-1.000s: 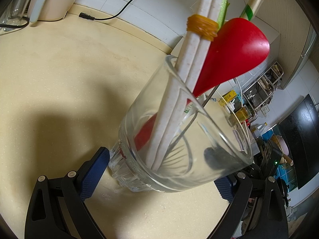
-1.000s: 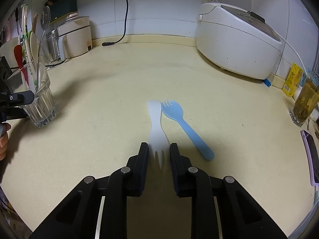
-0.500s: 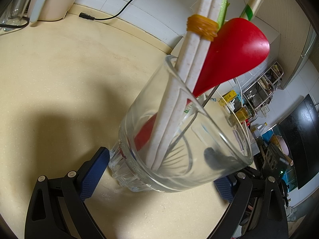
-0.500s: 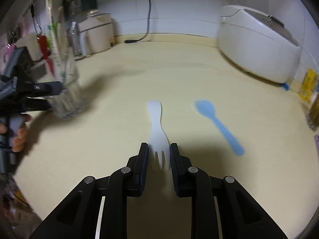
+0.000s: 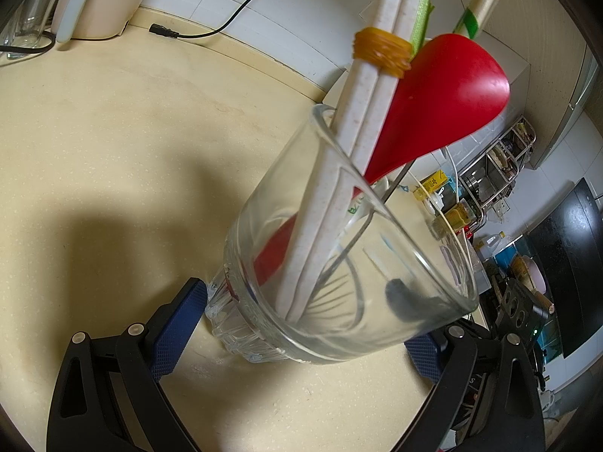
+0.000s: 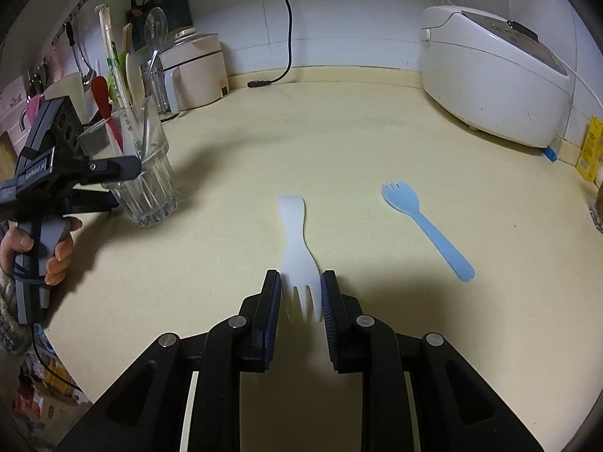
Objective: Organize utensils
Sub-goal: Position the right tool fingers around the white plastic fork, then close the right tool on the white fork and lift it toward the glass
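Right hand-held gripper (image 6: 300, 295) pinched the white fork (image 6: 297, 248), since a second ago drawn apart from the blue spork (image 6: 426, 226) toward the glass tumbler (image 6: 145, 173), which left hand-held gripper (image 5: 301, 316) clamped on the table (image 6: 339, 143).

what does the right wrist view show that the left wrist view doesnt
Only the right wrist view shows the right gripper shut on a white fork, a blue fork lying apart on the counter, and the rice cooker. Only the left wrist view shows the glass's inside close up, with chopsticks bound by a rubber band. Both show the glass clamped by the left gripper, and the red spoon.
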The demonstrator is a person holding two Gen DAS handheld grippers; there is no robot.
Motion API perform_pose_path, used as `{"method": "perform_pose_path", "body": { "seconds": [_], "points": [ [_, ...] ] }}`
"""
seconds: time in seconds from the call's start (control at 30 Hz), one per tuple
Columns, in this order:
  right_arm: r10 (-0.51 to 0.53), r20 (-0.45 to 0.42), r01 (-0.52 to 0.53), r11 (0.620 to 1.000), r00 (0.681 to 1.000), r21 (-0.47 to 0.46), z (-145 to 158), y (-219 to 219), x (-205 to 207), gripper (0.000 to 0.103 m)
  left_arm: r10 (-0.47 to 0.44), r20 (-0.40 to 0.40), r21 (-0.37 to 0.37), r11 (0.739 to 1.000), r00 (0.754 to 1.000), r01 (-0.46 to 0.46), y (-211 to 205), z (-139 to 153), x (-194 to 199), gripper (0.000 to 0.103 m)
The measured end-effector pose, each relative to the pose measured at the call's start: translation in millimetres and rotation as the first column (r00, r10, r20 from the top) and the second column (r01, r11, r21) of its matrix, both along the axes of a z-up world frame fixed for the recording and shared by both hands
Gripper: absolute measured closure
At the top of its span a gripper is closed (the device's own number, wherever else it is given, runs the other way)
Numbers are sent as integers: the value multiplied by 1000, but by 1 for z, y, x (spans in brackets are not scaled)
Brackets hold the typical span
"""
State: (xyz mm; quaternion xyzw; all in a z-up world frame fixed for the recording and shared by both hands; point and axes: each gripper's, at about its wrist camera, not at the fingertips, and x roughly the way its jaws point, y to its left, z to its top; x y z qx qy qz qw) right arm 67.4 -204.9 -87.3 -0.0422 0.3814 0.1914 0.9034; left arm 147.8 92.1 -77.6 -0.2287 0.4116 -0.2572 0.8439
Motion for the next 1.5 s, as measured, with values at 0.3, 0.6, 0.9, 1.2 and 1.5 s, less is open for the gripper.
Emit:
{"method": "perform_pose_path", "body": {
  "seconds": [0.3, 0.6, 0.9, 1.2, 1.5],
  "points": [
    [-10, 70, 17, 996, 997, -89, -3, 0, -14, 80, 0, 0, 0, 1000, 1000, 0, 0, 0, 0, 6],
    [-8, 90, 15, 997, 996, -70, -5, -4, -13, 79, 0, 0, 0, 1000, 1000, 0, 0, 0, 0, 6],
    [-11, 126, 15, 999, 992, -33, 16, -9, -21, 82, 0, 0, 0, 1000, 1000, 0, 0, 0, 0, 6],
    [12, 227, -22, 999, 974, 42, 66, -5, -40, 82, 0, 0, 0, 1000, 1000, 0, 0, 0, 0, 6],
    [136, 318, -177, 979, 938, 103, 120, 26, -52, 82, 0, 0, 0, 1000, 1000, 0, 0, 0, 0, 6]
  ]
}}
